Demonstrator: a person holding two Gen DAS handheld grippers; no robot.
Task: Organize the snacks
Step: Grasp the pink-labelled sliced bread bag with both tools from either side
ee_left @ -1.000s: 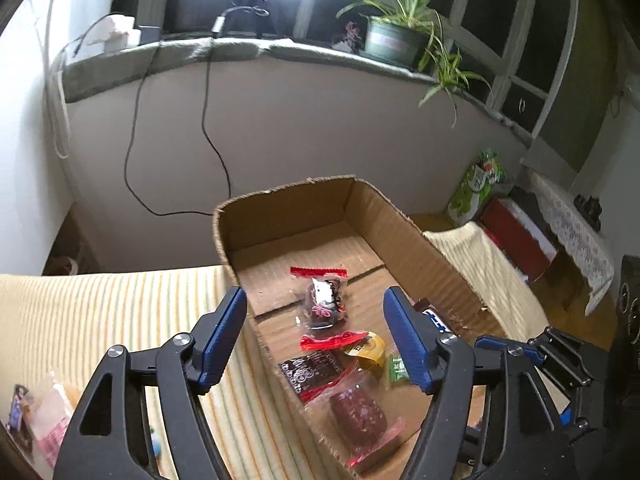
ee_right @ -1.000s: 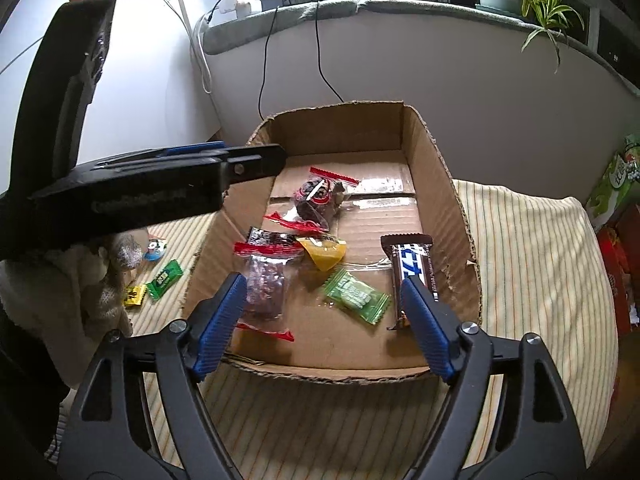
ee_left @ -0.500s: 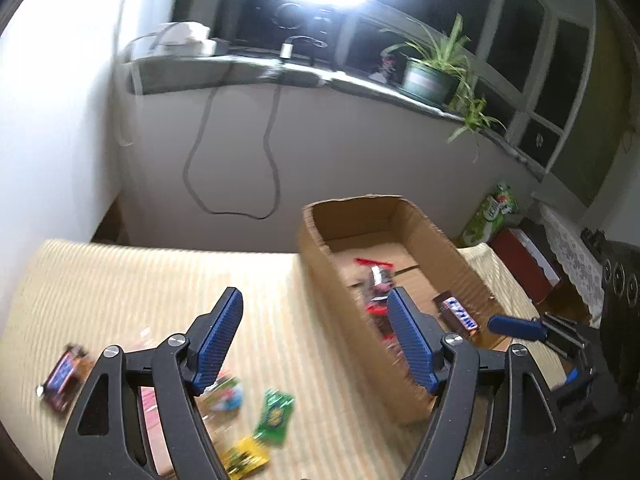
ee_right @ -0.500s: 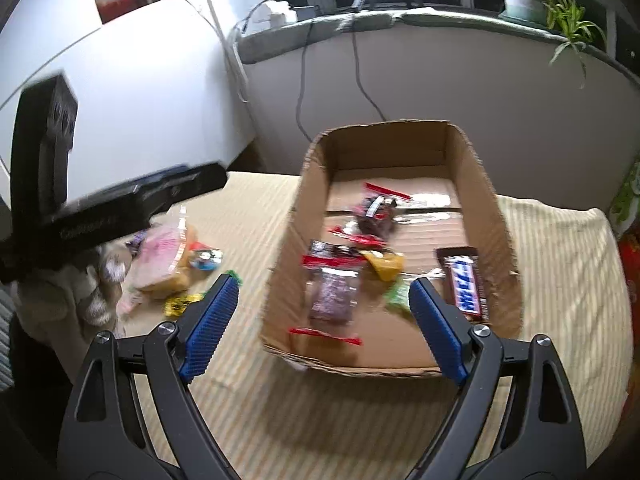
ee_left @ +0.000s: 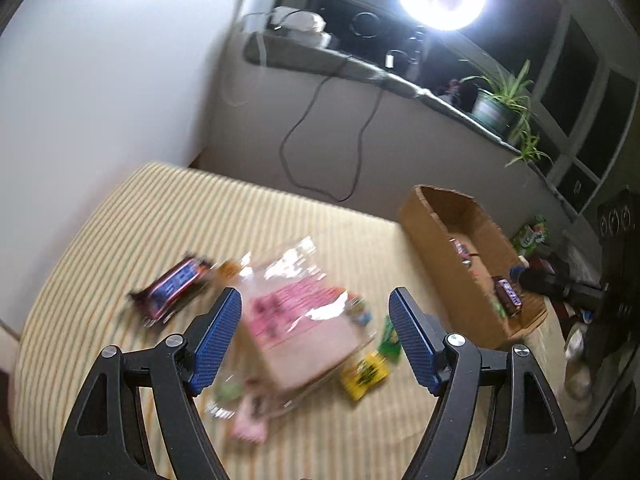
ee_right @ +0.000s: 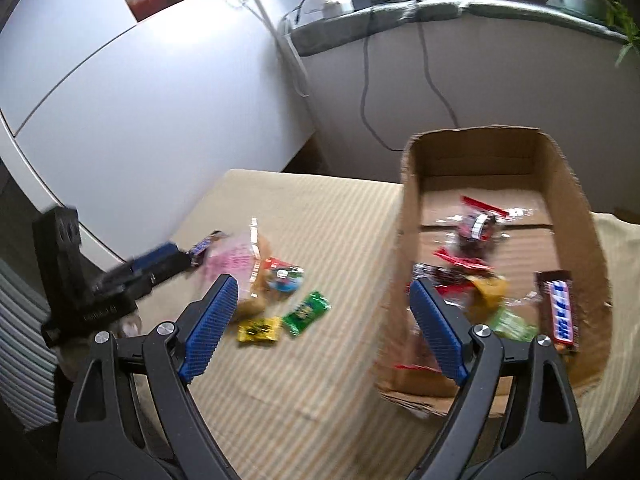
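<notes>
Over the striped cloth, in the left wrist view, the left gripper hangs with its blue pads spread wide and nothing between them. Beyond the pads lies the loose pile of snacks: a large clear bag with pink printing, a dark chocolate bar to its left, and a green packet and a yellow packet to its right. The cardboard box stands well apart at the far right. The step in hand looks like a reach for the next loose snack, probably the pink bag; the next move calls for dropping lower and centring the pads on it, since the slack film may slip. Motion blur makes the pink writing unreadable.

From the right wrist view, the right gripper is also wide apart and holds nothing, poised between the pile and the near left wall of the box. Several snacks already lie inside; a brown bar with blue-and-white lettering resembles a Snickers, though the letters are blurred. Left of it, the other tongs hover by the pile.
</notes>
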